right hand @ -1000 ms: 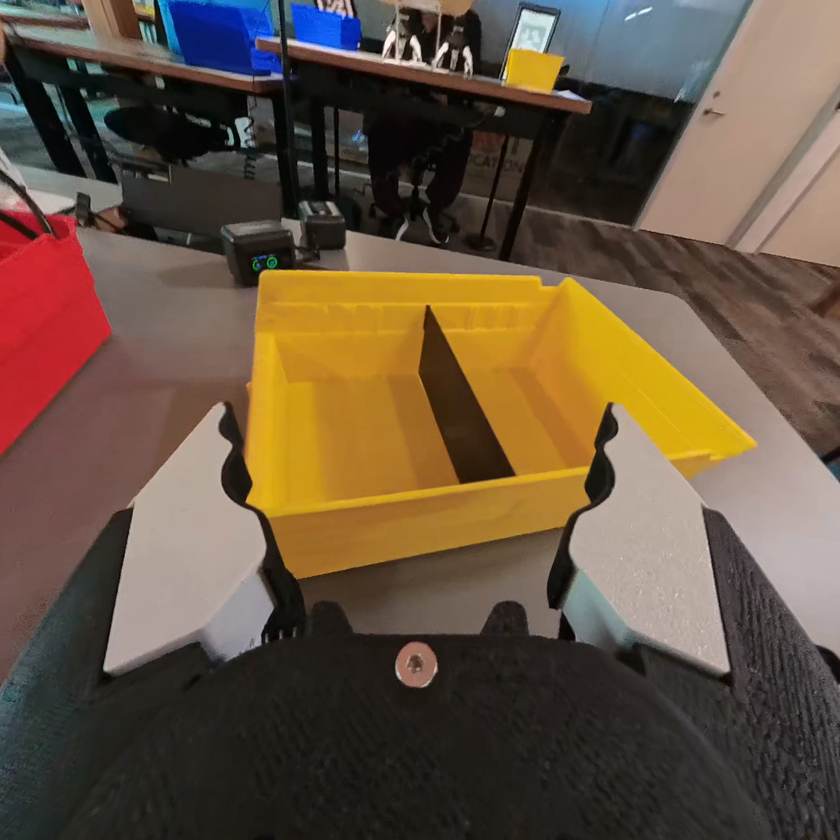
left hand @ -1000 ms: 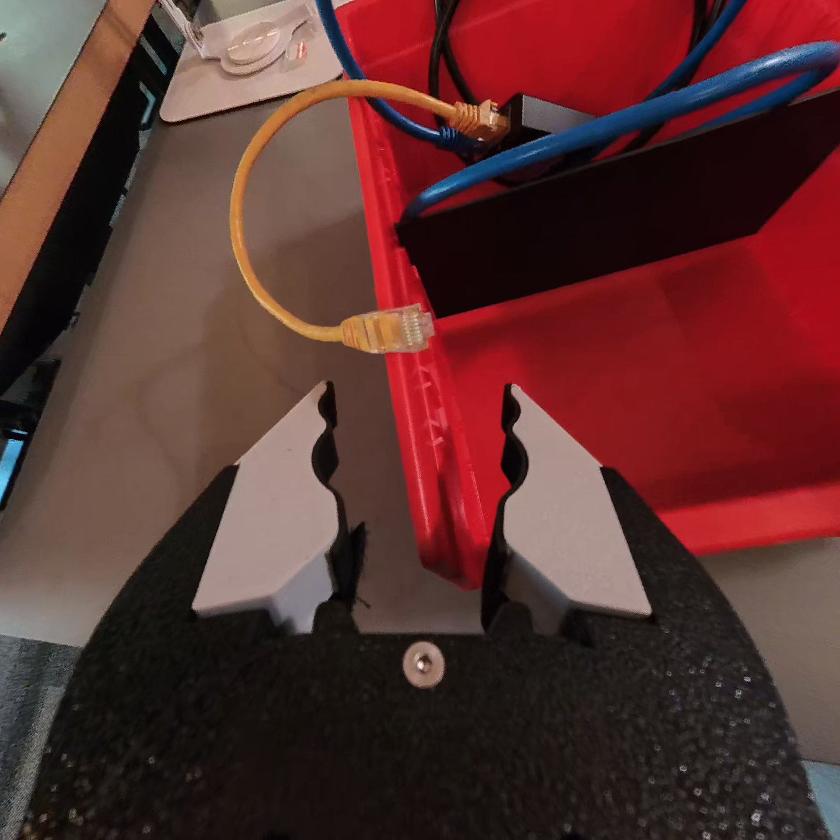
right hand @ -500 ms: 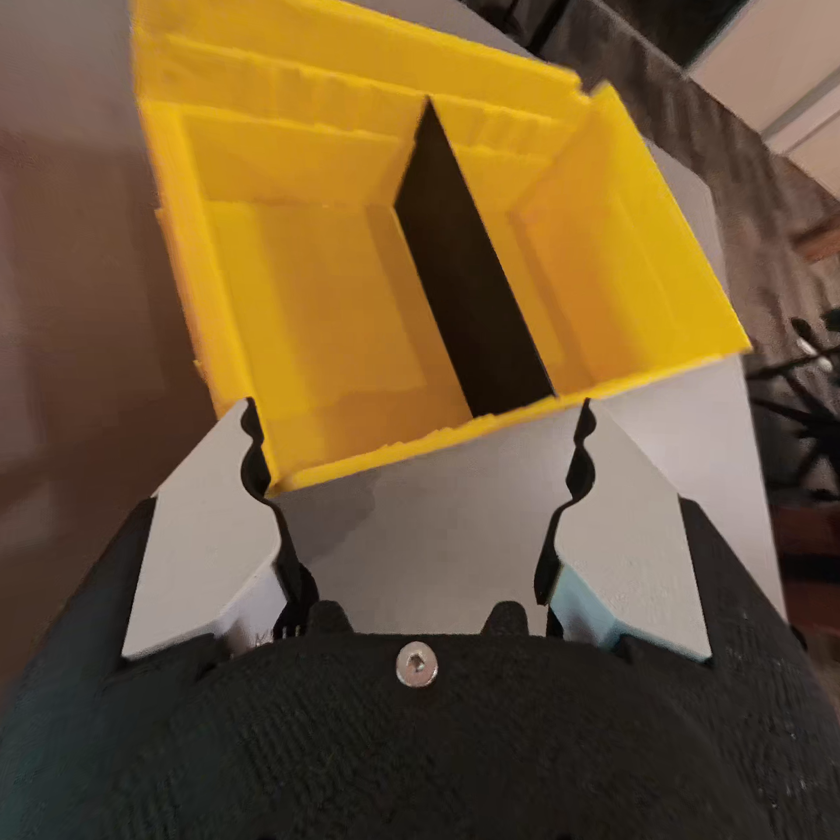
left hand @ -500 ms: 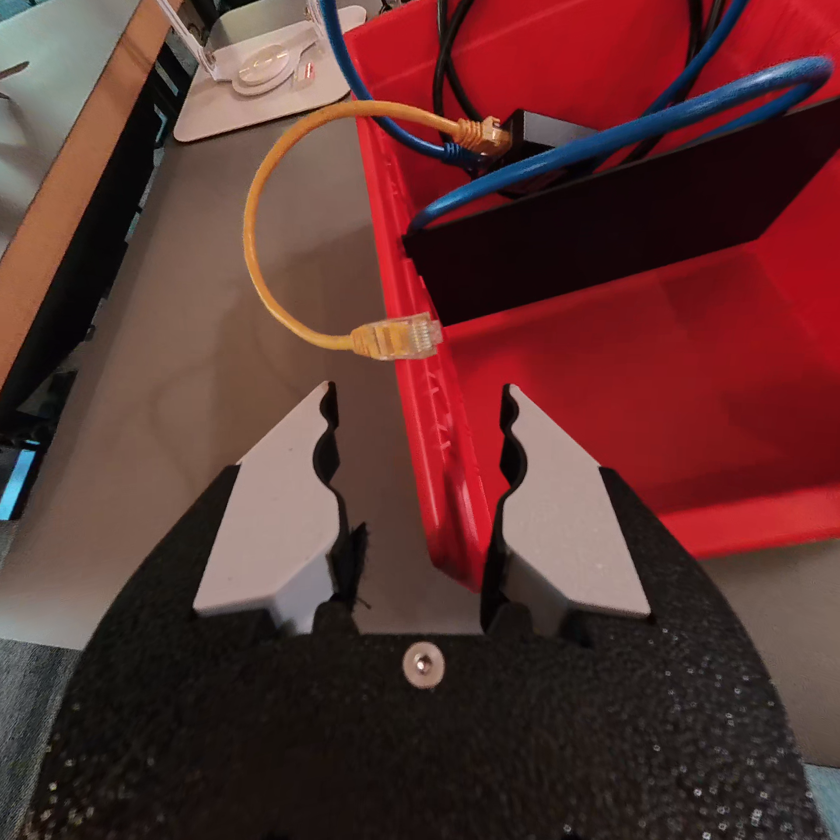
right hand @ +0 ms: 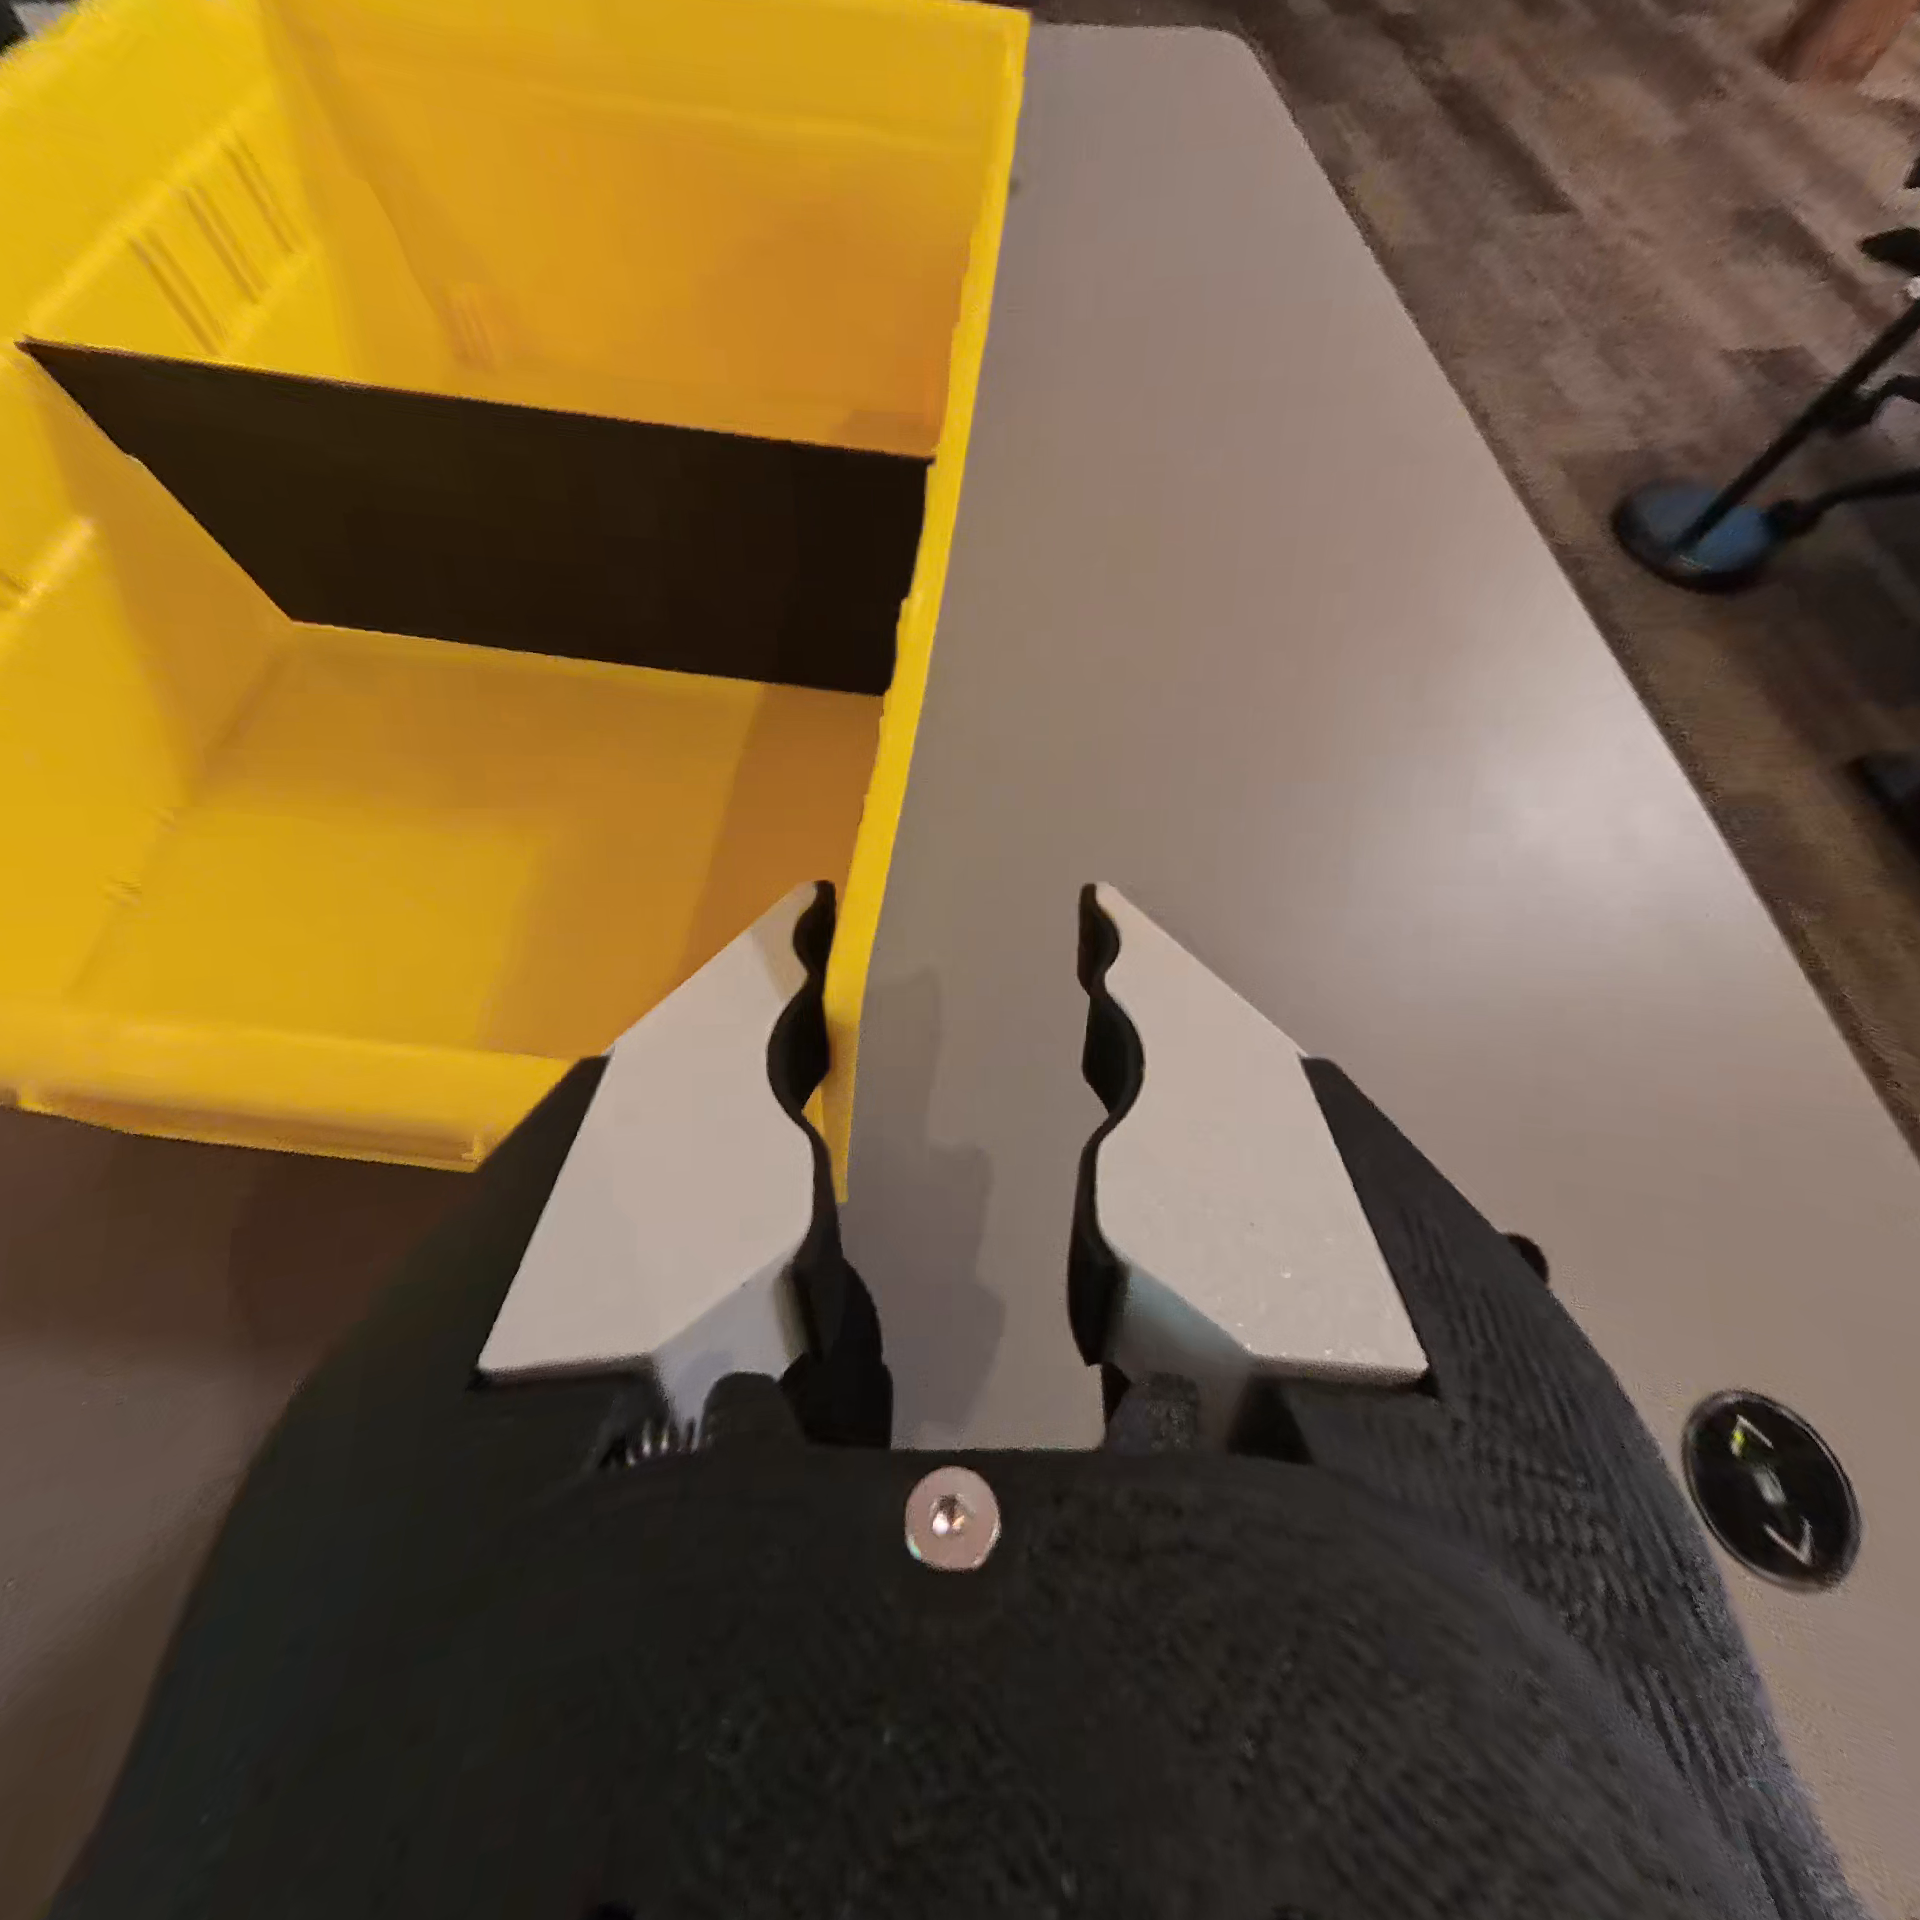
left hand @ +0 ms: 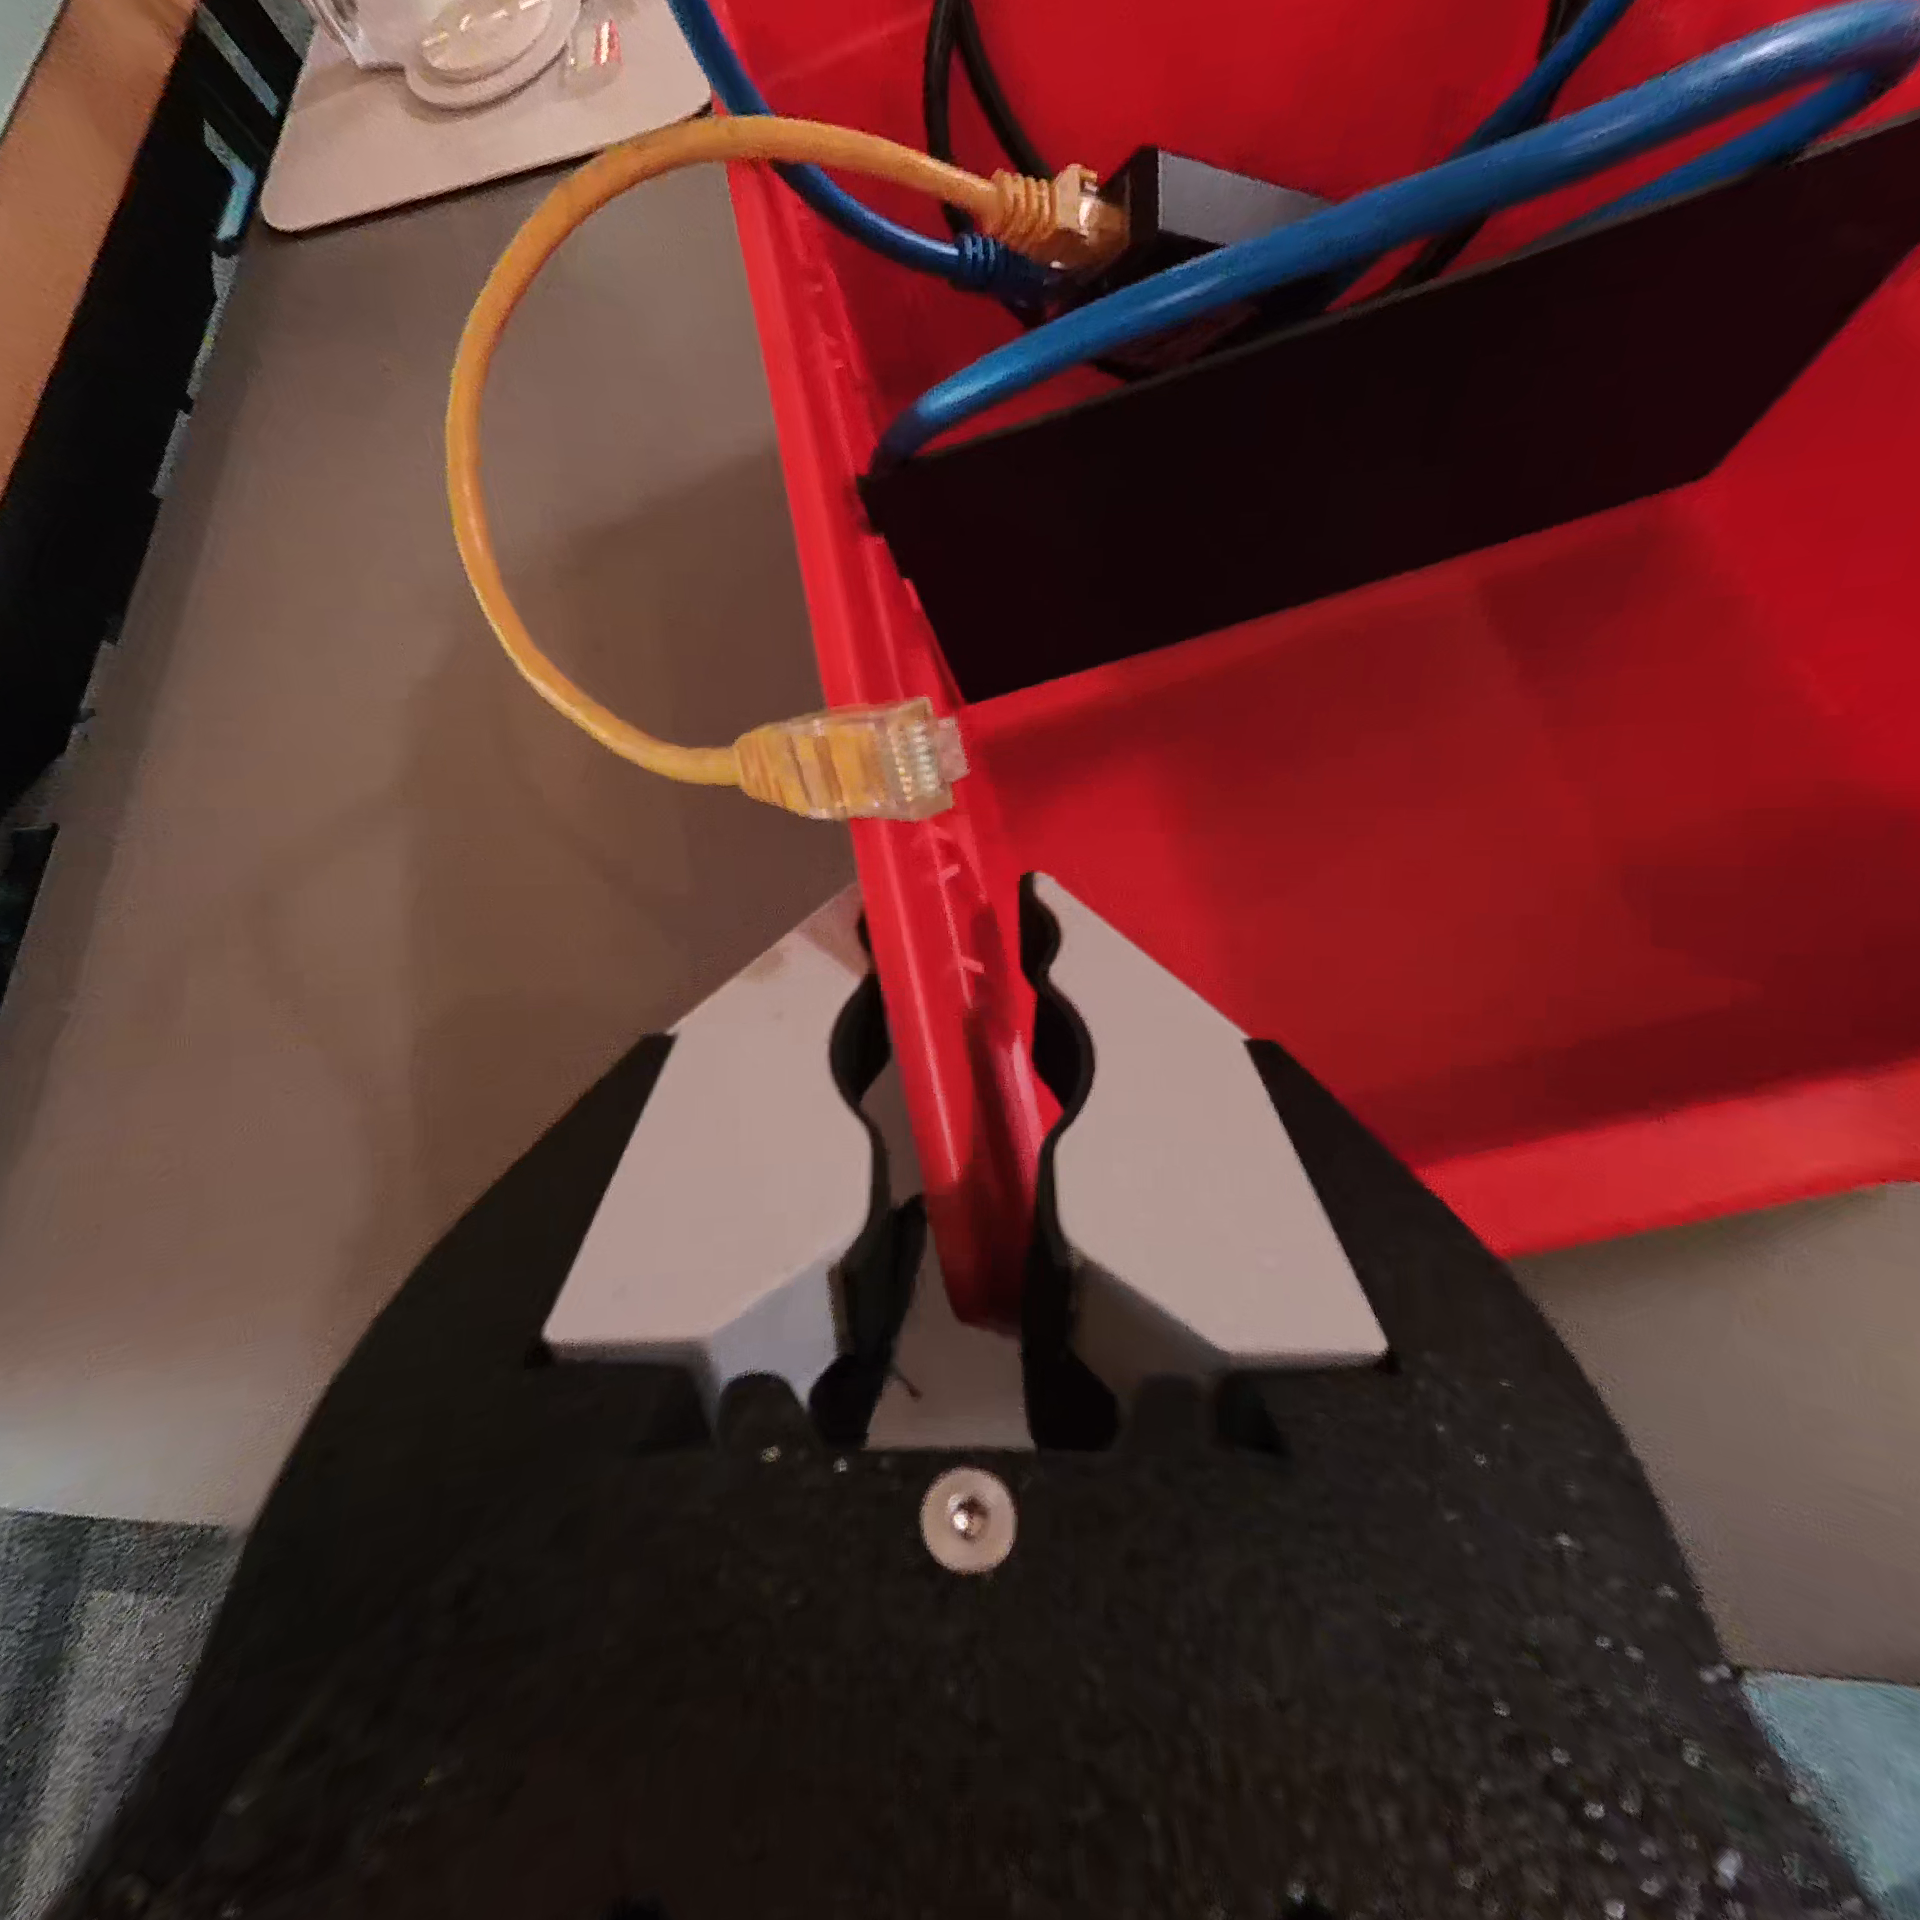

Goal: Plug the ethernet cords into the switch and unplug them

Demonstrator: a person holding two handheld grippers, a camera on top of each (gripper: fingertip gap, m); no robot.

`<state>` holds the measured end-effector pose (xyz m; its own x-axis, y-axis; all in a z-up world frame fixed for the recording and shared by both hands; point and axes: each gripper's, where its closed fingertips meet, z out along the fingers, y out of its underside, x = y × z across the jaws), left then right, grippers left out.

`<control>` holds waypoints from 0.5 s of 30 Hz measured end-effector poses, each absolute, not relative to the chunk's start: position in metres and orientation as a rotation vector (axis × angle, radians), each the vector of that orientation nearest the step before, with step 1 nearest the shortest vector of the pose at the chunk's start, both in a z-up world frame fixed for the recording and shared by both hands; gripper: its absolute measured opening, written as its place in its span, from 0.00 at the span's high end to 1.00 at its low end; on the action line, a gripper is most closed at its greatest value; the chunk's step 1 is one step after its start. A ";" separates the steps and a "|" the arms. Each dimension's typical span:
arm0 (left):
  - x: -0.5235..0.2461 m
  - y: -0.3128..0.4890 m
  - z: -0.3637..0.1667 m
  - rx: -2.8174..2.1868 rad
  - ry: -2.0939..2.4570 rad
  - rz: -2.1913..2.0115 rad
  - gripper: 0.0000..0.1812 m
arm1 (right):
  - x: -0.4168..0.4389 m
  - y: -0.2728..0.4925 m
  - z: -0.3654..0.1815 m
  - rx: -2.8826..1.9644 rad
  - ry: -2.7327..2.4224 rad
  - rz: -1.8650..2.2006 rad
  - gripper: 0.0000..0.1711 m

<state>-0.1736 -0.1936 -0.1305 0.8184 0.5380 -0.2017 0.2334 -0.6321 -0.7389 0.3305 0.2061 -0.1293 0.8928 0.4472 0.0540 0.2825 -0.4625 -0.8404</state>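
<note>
In the left wrist view, a red bin [left hand: 1351, 831] with a black divider [left hand: 1351, 416] holds a black switch [left hand: 1153, 171]. A yellow ethernet cord [left hand: 468, 416] is plugged into the switch and loops out over the bin's left wall. Its free plug [left hand: 852, 769] rests against the rim. Blue cords [left hand: 1351, 187] lie by the switch. My left gripper [left hand: 945, 904] is shut on the red bin's left wall near the front corner. My right gripper [right hand: 956, 894] is partly open. The right wall of an empty yellow bin [right hand: 935, 436] stands between its jaws, against the left finger [right hand: 707, 1122].
Both bins sit on a grey table [right hand: 1247, 623]. A white pad [left hand: 468, 104] with clear items lies at the far left. A round black button [right hand: 1771, 1496] is set in the table near its right edge. A black stand base [right hand: 1704, 540] is on the floor beyond.
My left gripper moved forward and closed on the red bin's wall. My right gripper swung right and down to the yellow bin's right wall, and its jaws narrowed.
</note>
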 end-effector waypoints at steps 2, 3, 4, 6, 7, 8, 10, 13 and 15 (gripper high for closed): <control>-0.173 -0.193 -0.131 -2.254 -0.566 0.513 0.93 | 0.330 0.209 -0.128 -2.065 -0.531 0.244 0.81; -0.174 -0.194 -0.131 -2.248 -0.576 0.509 0.94 | 0.328 0.210 -0.128 -2.057 -0.548 0.256 0.89; -0.175 -0.195 -0.130 -2.241 -0.587 0.509 0.96 | 0.324 0.209 -0.129 -2.047 -0.579 0.268 0.98; -0.177 -0.197 -0.130 -2.237 -0.583 0.508 0.96 | 0.327 0.212 -0.130 -2.034 -0.608 0.242 0.98; -0.178 -0.198 -0.129 -2.233 -0.580 0.508 0.96 | 0.328 0.214 -0.129 -2.031 -0.624 0.245 0.98; -0.179 -0.200 -0.129 -2.229 -0.579 0.506 0.97 | 0.330 0.215 -0.129 -2.031 -0.640 0.264 0.99; -0.182 -0.205 -0.128 -2.217 -0.588 0.483 0.97 | 0.338 0.219 -0.128 -2.021 -0.700 0.278 0.99; -0.190 -0.221 -0.128 -2.201 -0.623 0.444 0.97 | 0.356 0.227 -0.128 -2.025 -0.767 0.291 0.99; -0.198 -0.235 -0.127 -2.194 -0.649 0.433 0.98 | 0.369 0.231 -0.128 -2.031 -0.799 0.300 0.99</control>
<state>-0.1977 -0.2352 -0.1265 0.8104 0.5783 -0.0935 0.3081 -0.5564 -0.7717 0.3695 0.2315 -0.1280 0.7612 0.6418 0.0927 0.4222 -0.3819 -0.8221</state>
